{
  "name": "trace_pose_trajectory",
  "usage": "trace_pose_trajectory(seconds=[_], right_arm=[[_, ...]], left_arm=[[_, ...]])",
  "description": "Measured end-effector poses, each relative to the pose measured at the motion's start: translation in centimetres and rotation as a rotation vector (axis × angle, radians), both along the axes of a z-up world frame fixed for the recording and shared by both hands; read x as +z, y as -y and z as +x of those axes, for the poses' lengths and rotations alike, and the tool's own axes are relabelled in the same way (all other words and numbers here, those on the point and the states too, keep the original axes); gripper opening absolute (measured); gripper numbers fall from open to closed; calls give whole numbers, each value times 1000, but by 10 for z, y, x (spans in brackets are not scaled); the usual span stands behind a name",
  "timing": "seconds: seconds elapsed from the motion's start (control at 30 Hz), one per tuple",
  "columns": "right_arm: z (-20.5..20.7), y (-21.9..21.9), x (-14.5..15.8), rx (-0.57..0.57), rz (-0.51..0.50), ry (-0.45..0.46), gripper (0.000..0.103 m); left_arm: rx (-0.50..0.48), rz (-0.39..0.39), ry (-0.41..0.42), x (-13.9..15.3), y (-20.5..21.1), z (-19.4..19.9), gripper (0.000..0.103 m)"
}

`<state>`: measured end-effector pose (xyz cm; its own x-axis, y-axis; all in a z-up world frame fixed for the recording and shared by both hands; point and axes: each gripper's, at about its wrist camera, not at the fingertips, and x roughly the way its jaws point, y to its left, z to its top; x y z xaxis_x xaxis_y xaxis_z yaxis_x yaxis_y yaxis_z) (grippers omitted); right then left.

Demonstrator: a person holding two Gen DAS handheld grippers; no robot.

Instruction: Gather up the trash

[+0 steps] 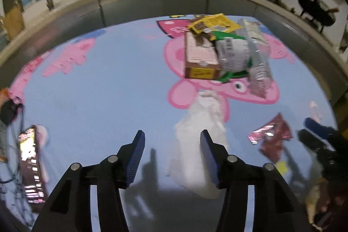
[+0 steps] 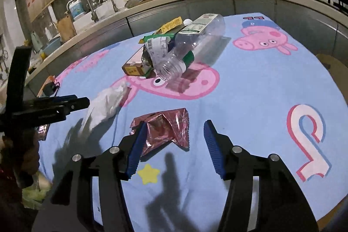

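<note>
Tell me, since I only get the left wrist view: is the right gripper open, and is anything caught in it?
Observer: The right gripper is open. The red wrapper lies flat on the cloth just ahead, partly behind one finger, and it is not pinched.
Operator: My picture of the bottle is blurred. Is it capped?
Observer: No. The clear bottle lies on its side against the pile, with its open mouth towards the right gripper.
</note>
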<state>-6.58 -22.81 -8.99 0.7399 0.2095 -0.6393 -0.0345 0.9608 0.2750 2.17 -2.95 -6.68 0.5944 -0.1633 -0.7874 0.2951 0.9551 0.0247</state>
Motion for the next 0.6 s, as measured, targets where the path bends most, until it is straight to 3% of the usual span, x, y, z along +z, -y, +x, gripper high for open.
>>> trace_pose_trajectory(seconds=[0.6], right_arm=[[9,-11,-2,0,51,-50,58]], left_arm=[[112,46,17,-7,-26,8,60]])
